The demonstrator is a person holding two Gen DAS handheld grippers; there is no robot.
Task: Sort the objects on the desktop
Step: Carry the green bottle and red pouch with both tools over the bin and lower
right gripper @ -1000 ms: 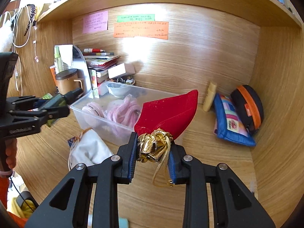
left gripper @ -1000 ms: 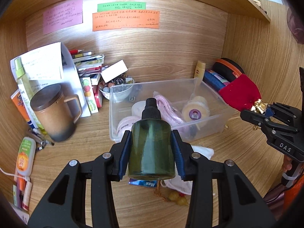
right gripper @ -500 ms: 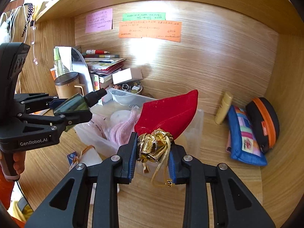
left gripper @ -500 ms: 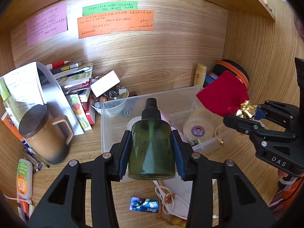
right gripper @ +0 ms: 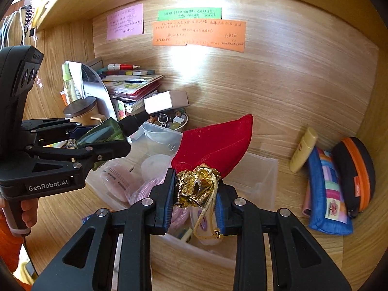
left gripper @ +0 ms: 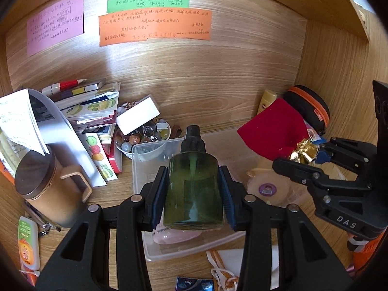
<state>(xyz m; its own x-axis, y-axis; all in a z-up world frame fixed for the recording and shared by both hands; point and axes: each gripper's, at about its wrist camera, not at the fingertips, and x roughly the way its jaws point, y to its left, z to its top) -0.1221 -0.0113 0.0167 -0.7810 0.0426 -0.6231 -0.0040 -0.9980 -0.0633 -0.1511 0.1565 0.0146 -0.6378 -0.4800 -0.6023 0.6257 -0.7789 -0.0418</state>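
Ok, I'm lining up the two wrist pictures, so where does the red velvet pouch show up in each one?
Left wrist view: the red velvet pouch is at right of centre, its gold neck pinched in the right gripper, above the clear plastic bin.
Right wrist view: the pouch sits at centre, just beyond the gripper, over the bin.
Shared landmark: the orange note on the back wall.

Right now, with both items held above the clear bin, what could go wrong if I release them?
The left hand-held gripper and right hand-held gripper sit close over one clear bin, so they might collide. The green spray bottle could land hard on the items already inside. The red velvet pouch has a gold cord dangling that may snag a finger.
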